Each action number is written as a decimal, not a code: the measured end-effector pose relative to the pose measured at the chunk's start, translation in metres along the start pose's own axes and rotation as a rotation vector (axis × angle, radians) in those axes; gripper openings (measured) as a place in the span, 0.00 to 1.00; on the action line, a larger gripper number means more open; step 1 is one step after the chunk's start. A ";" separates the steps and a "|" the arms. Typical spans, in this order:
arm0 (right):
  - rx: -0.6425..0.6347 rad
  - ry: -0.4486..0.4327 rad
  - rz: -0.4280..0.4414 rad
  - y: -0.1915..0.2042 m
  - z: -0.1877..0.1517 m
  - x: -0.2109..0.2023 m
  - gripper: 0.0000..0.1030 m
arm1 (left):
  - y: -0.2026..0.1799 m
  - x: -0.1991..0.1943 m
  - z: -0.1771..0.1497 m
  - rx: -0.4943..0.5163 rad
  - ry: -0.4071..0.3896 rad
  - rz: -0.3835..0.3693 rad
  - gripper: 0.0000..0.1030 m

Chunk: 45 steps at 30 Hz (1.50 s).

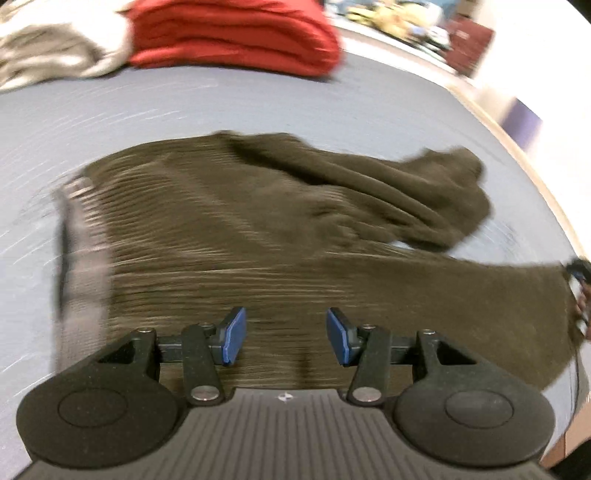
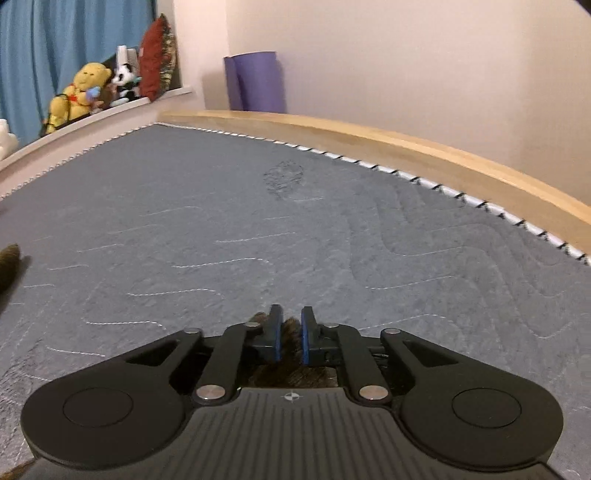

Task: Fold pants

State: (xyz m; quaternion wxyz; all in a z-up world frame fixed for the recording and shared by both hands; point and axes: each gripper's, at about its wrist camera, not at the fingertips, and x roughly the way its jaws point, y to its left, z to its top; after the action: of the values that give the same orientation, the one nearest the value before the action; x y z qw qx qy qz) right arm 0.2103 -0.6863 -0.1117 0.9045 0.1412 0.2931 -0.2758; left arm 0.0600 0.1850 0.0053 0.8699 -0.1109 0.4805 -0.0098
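Dark olive-brown pants (image 1: pixel 258 229) lie spread across the grey-blue mattress (image 1: pixel 184 110), with a pale waistband at the left and one leg bunched toward the right. My left gripper (image 1: pixel 286 341) is open and empty, hovering just above the near part of the pants. My right gripper (image 2: pixel 290 339) is shut on a tuft of the pants fabric (image 2: pixel 290 330), held low over the mattress (image 2: pixel 258 240). It also shows at the far right of the left wrist view (image 1: pixel 580 284), holding the end of a pant leg. Another bit of the pants (image 2: pixel 9 266) shows at the left edge.
A folded red garment (image 1: pixel 236 33) and a grey-white garment (image 1: pixel 55 48) lie at the mattress's far side. A wooden bed frame (image 2: pixel 406 147) runs along the edge, with a purple rolled mat (image 2: pixel 256 81) against the wall. Stuffed toys (image 2: pixel 81 92) and a red cushion (image 2: pixel 155 55) sit on a ledge.
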 end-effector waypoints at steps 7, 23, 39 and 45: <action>0.078 -0.035 0.047 -0.008 0.016 -0.035 0.60 | 0.094 -0.020 -0.014 -0.162 0.018 0.121 0.60; 0.044 0.032 0.369 0.063 0.017 -0.186 0.67 | 0.137 0.005 -0.057 -0.103 0.136 0.136 0.51; -0.164 0.139 0.453 0.126 -0.041 -0.226 0.71 | 0.070 -0.068 -0.059 0.154 -0.071 0.344 0.47; -0.240 0.139 0.483 0.144 -0.049 -0.227 0.71 | 0.029 -0.032 -0.055 0.186 0.022 0.075 0.48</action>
State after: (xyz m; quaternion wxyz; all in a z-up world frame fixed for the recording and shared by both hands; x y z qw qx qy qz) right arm 0.1184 -0.4548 0.0009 0.9320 0.1174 0.3429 -0.0053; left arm -0.0060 0.2069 -0.0022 0.8709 -0.0113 0.4909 -0.0229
